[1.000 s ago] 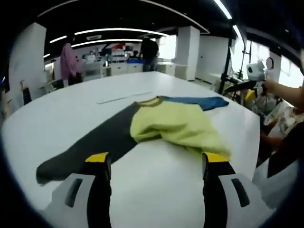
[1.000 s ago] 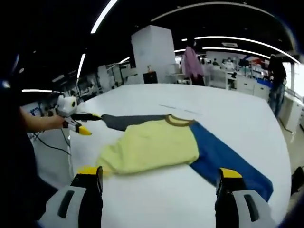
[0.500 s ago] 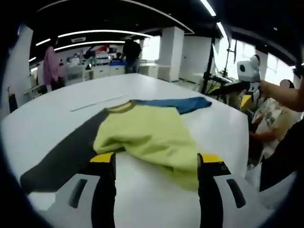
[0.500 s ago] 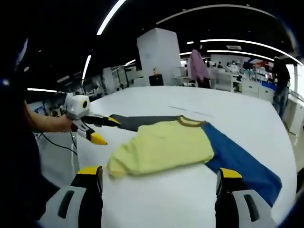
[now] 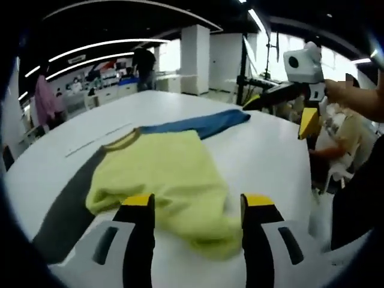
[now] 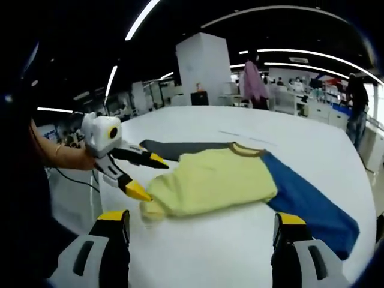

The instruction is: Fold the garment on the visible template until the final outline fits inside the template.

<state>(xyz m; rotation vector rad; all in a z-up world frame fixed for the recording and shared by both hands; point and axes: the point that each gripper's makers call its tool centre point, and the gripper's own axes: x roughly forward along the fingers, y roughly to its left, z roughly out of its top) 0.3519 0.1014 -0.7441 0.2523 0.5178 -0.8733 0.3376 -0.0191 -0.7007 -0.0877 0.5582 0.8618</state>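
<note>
Shirt [image 5: 162, 174] soft, limp; rumpled hem lies between left hand-held gripper [image 5: 195, 201] spread jaws. Right hand-held gripper [image 6: 198, 225] spread, empty.

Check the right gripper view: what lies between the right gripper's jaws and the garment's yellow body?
Bare white table lies between the right gripper and the garment.

Open left tool [image 6: 144, 176] beside garment [image 6: 213, 183]
</note>
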